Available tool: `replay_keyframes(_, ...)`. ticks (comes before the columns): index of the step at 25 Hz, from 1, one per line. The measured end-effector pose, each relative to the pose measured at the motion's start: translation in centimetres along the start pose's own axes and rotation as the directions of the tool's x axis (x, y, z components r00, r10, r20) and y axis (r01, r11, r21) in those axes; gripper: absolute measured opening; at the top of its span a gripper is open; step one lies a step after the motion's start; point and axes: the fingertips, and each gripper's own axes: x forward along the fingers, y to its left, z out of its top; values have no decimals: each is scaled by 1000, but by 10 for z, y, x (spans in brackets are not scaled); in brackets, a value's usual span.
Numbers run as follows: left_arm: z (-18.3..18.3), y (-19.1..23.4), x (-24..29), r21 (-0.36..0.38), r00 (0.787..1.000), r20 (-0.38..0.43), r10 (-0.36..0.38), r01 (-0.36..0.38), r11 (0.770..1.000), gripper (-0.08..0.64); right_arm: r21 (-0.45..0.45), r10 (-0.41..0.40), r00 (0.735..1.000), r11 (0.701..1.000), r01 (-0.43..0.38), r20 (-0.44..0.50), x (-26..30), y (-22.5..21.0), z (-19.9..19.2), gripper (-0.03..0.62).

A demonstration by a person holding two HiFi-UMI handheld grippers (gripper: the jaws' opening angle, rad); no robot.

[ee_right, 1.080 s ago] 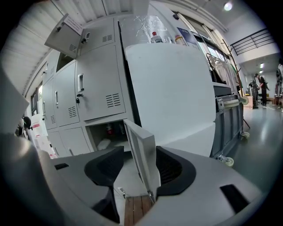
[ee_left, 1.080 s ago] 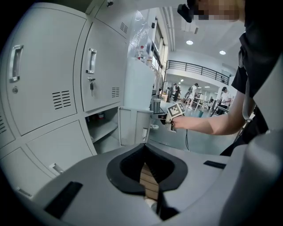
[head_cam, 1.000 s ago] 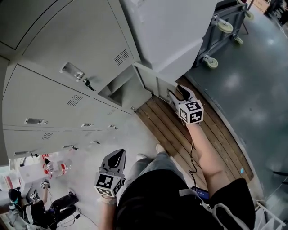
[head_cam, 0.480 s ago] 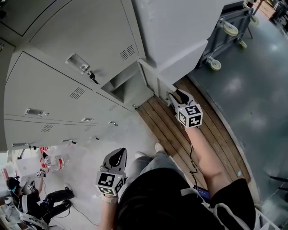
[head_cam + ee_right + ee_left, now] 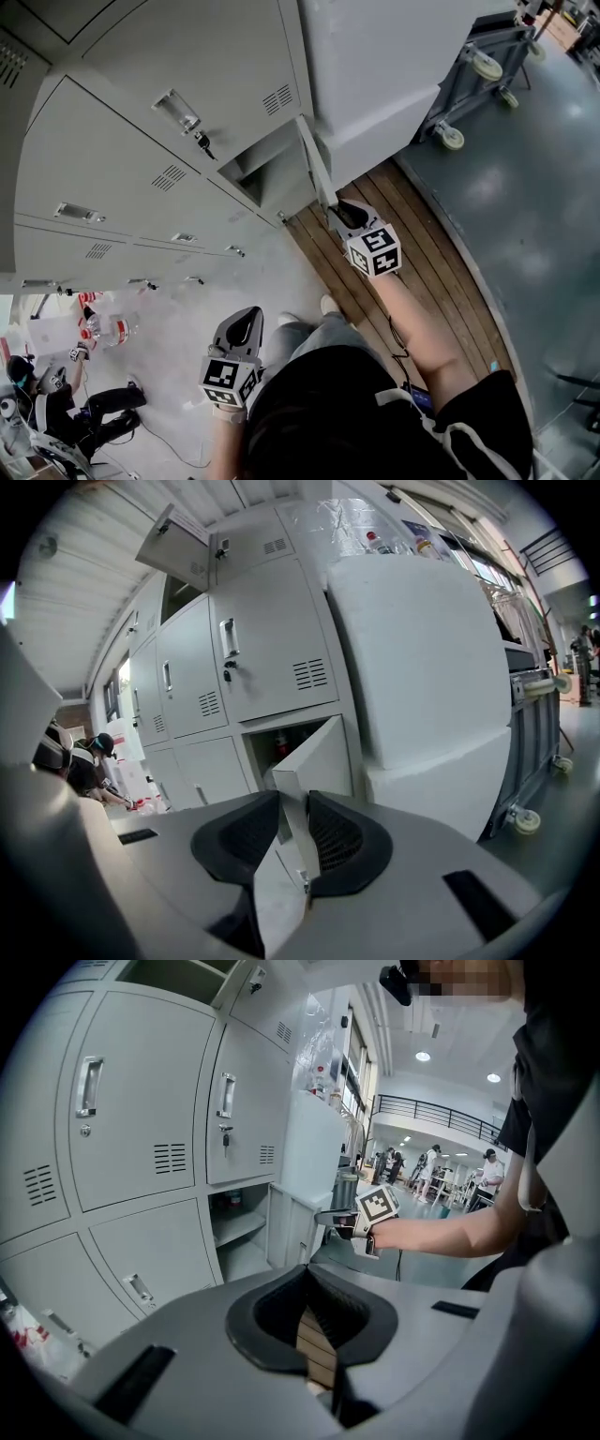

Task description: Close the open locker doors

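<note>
**Two claws, one low door in hand**

My left gripper (image 5: 247, 321) hangs low at my left side, jaws pressed together on nothing, pointing at the foot of the locker bank (image 5: 141, 94) and well apart from any door. It has no part in this step.

Right of it, at the bank's lower right corner, the low door (image 5: 319, 757) stands swung out from its compartment, and its free edge runs straight into my right gripper (image 5: 336, 208). Those jaws are closing with the thin metal edge between them. The pads sit just beside the sheet on both sides, and I cannot yet call it a firm pinch.

I judge the step to be taking hold of this door so that it can be swung shut. Next, the grip has to settle on the edge. Then the door needs a push along its hinge arc toward the bank, with a release before the jaws get caught against the frame.

My right forearm (image 5: 412, 328) reaches forward and down over the wooden platform (image 5: 427, 234), nearly straight, wrist in line with the door edge.

High on the bank an upper door (image 5: 173, 546) also hangs open, so the task looks far from finished.
</note>
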Motion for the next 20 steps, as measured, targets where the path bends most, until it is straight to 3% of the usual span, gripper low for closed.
replay_keyframes(20, -24, 22, -38, -73, 993, -11, 121, -122, 990, 18, -77, 216, 976, 973, -217, -14, 95, 101, 16, 112)
